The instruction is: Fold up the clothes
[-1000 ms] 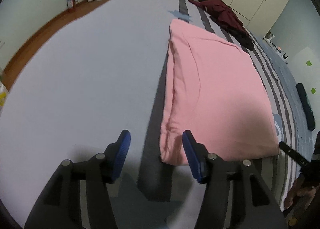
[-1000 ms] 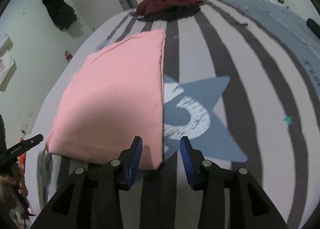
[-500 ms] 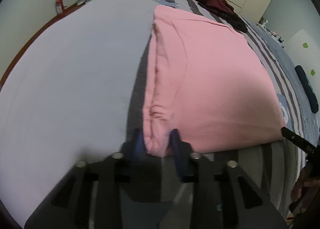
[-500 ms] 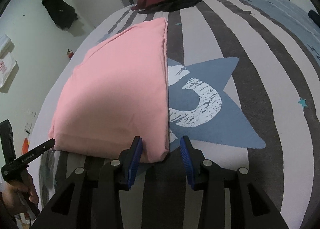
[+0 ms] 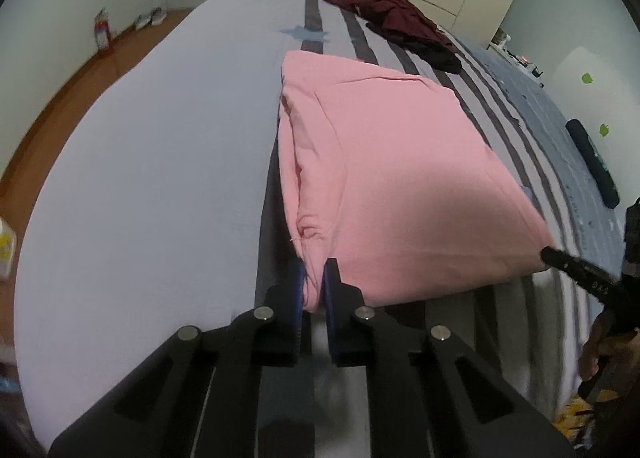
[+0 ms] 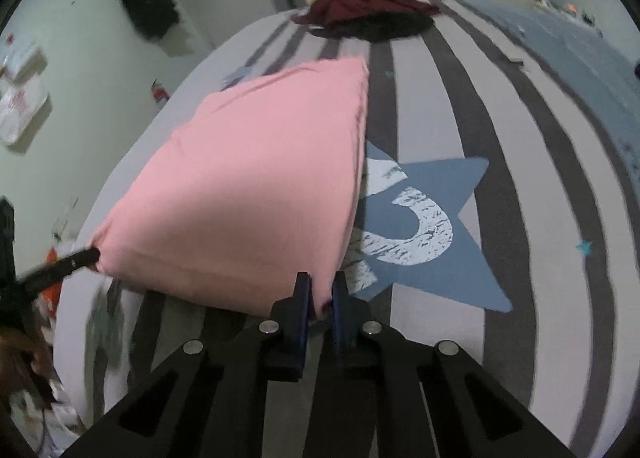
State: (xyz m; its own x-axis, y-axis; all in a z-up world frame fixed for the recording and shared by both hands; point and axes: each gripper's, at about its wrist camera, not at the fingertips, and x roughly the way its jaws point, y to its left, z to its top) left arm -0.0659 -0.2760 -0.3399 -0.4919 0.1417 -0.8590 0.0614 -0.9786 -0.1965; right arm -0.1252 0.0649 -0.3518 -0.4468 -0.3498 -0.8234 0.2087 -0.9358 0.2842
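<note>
A folded pink garment [image 5: 400, 178] lies on the striped bed [image 5: 160, 138]. My left gripper [image 5: 313, 270] has its jaws closing, and its blue pads pinch the garment's near left corner. In the right wrist view the pink garment [image 6: 248, 186] has its near right corner pinched between the closing jaws of my right gripper [image 6: 320, 286]. The near edge is raised a little off the bed [image 6: 520, 138] and stretched between the two corners. Each view shows the other gripper's black tip at the opposite corner: the right gripper [image 5: 576, 270] and the left gripper [image 6: 76, 258].
A heap of dark red and black clothes [image 5: 396, 14] lies at the bed's far end. A blue star print [image 6: 420, 226] marks the cover right of the garment. A dark roll [image 5: 592, 162] lies at the right edge. A fire extinguisher [image 5: 102, 32] stands on the floor at left.
Both grippers went from open beside the near corners to closed on them. The garment's near edge has lifted slightly off the bed.
</note>
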